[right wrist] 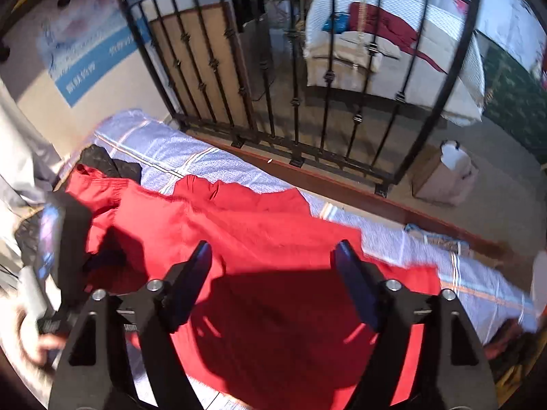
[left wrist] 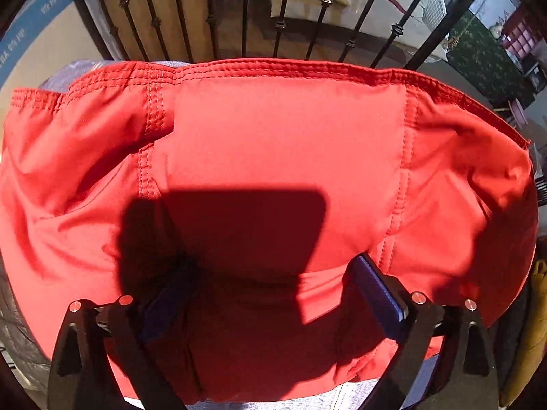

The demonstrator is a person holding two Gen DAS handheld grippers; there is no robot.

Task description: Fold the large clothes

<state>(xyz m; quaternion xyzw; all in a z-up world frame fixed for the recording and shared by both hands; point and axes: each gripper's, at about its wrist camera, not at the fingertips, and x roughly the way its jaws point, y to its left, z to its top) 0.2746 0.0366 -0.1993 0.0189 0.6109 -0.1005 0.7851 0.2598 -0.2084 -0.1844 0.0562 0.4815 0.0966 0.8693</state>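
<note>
The red jacket (right wrist: 259,239) lies spread on the striped bed sheet (right wrist: 177,150), beside the black iron railing (right wrist: 297,109). Your left gripper (left wrist: 273,294) points steeply down over a stitched panel near the hem (left wrist: 273,68); its jaws stand wide apart and hold nothing, with cloth only below them. Your right gripper (right wrist: 273,273) hovers over the middle of the garment, jaws also wide and empty. For a clean fold, I judge you should take two points on the same edge, both at a seam where the fabric is thicker. Pinch only one layer, lift both sides together, and keep the edge tight so no wrinkle stays inside. The dark garment (right wrist: 109,164) at the far corner may catch, so keep away from it.
</note>
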